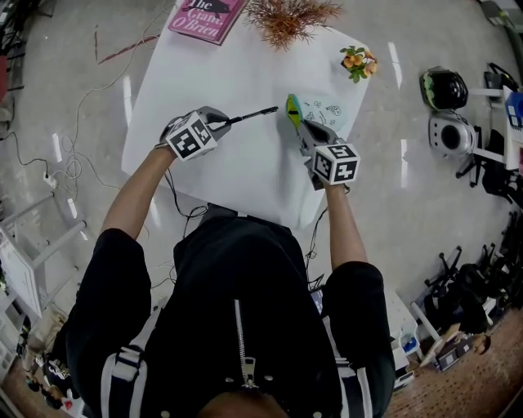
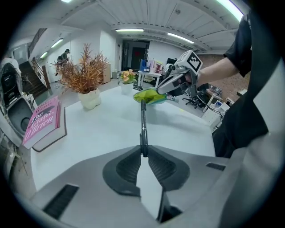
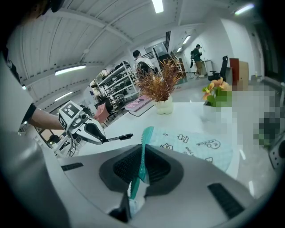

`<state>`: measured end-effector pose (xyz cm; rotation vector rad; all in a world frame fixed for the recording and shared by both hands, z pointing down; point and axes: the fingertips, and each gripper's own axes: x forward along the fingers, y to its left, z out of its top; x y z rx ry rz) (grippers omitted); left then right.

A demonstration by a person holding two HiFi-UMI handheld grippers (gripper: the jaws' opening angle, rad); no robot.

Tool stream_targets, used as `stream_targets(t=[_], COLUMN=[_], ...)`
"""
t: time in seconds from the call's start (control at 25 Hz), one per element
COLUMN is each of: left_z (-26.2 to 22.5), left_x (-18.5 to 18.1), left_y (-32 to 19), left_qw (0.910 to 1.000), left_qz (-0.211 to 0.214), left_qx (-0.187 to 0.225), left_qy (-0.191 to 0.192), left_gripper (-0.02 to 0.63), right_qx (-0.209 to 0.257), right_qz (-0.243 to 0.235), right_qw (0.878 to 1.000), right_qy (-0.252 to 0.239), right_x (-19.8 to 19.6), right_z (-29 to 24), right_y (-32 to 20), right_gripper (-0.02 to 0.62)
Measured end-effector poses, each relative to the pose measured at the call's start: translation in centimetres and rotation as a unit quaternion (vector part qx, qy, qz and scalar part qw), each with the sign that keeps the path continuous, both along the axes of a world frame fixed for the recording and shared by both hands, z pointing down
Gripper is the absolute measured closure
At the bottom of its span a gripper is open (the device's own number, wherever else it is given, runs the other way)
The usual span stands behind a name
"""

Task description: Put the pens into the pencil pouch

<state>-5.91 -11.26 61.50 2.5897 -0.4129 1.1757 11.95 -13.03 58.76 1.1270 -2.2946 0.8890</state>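
Working at the table (image 1: 237,98), the person has the pouch (image 1: 327,110) lying at about 2 o'clock on it, its green mouth edge pinched tight in the right gripper (image 1: 301,126). The left gripper (image 1: 227,122) is clamped on a black pen (image 1: 255,114), held off the tabletop with its tip aimed at that mouth from 9 o'clock, just short of it. I'd say insertion is in hand. Next the tip must slide into the opening, and I can't tell whether it gapes enough. The book (image 1: 206,18) at 11 o'clock, dried plant (image 1: 288,18) at 12 and flowers (image 1: 358,62) at 1 sit well clear, so nothing blocks the way.
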Motion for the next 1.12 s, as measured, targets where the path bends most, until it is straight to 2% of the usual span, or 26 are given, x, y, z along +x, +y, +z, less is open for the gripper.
stream_targets(t=[0.4, 0.8, 1.12], left_z=[-0.2, -0.1, -0.1], left_x=[3.9, 7.0, 9.3], left_y=[0.4, 0.5, 0.2], left_qw=[0.999, 0.9978, 0.9972], left_qz=[0.043, 0.062, 0.071], left_qx=[-0.008, -0.017, -0.022], left_qy=[-0.008, -0.014, -0.002], left_gripper=[0.538, 0.538, 0.538], right_qx=[0.0, -0.003, -0.005], right_qz=[-0.002, -0.008, -0.008], right_qw=[1.0, 1.0, 1.0], right_qy=[-0.001, -0.003, -0.006], right_x=[-0.1, -0.4, -0.6], right_z=[-0.1, 0.2, 0.1], right_y=[0.4, 1.1, 1.1], right_gripper=[0.563, 0.563, 0.563])
